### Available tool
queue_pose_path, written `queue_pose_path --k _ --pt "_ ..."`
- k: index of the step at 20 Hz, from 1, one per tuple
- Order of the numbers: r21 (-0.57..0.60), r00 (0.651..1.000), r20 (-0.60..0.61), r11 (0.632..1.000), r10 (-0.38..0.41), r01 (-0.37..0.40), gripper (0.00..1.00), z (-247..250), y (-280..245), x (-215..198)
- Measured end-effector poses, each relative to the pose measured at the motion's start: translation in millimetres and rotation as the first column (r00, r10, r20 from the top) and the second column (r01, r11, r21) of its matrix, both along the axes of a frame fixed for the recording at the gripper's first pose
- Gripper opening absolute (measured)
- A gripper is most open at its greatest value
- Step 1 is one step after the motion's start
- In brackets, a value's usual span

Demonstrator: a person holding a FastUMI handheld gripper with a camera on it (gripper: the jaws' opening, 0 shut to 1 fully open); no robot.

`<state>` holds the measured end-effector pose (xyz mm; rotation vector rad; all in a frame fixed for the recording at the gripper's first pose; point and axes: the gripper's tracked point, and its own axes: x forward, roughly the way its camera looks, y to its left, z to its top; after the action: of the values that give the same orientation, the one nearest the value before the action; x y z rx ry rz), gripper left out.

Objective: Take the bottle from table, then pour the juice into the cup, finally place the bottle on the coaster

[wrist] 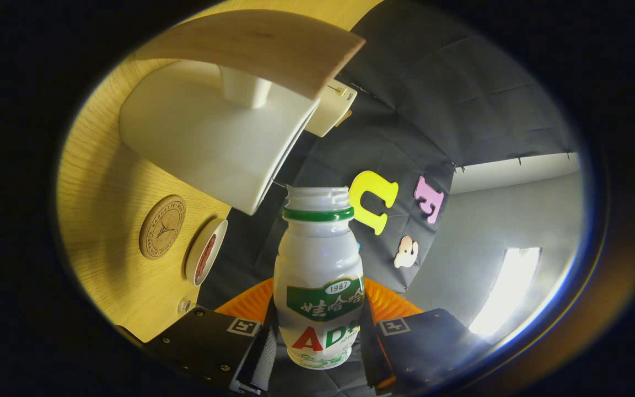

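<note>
As the whole scene looks turned on its side, we see the wooden table running up along one side, with the dark cloth wall beyond the bottle. On the table stands a big white stand with a short white post and a wooden shelf on top of it; a small white box sits just behind it, against the wall.

Next in size is the bottle, white, with a green ring under its open mouth and no cap. It is between the two fingers of the gripper, and both of them press on its lower body, so the tongs are closed on the bottle and it is off the table.

Beyond the fingers, on the table, we see the white cup with a red-brown content inside. Just beside the cup lies the round cork coaster, not touching it, with nothing on it.
</note>
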<state>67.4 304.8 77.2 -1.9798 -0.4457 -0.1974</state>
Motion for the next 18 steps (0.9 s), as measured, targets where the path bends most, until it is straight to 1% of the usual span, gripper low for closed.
queue_pose_path --k 9,18 --pt "-0.020 1.000 0.002 1.000 0.001 0.000 0.63 -3.3 -0.3 0.2" --pt "-0.053 1.000 0.025 0.998 0.018 -0.017 0.63 -2.3 8.0 -3.0"
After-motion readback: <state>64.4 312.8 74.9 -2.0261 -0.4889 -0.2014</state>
